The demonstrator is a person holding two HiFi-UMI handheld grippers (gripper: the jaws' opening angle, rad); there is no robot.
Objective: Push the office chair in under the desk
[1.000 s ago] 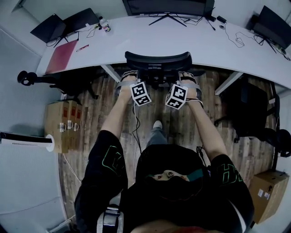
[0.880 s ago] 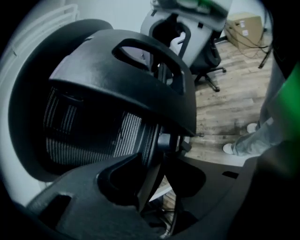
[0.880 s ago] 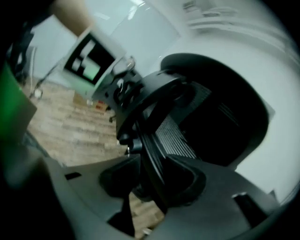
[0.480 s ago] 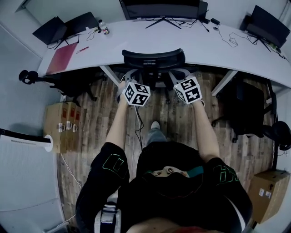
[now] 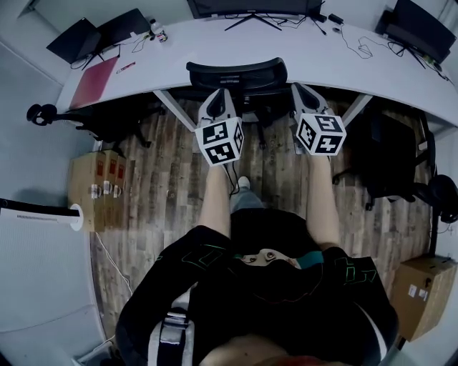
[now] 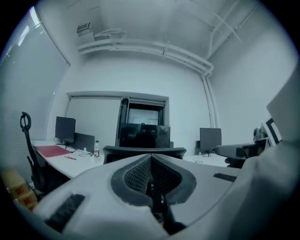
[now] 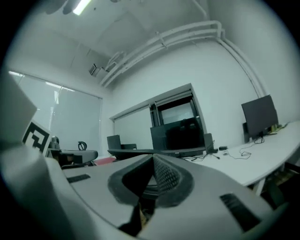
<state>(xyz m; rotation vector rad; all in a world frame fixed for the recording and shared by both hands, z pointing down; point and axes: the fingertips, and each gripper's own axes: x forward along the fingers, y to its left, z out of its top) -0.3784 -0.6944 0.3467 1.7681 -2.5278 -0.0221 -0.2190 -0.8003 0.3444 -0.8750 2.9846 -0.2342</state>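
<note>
The left gripper (image 5: 217,99) and right gripper (image 5: 300,91) are held pressed together, empty; the office chair (image 5: 236,73) is seen just ahead, against the table (image 5: 322,56).

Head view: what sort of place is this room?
Probably an office: a long white desk carrying a monitor, a black office chair drawn up at its edge, and cardboard boxes on the wooden floor.
</note>
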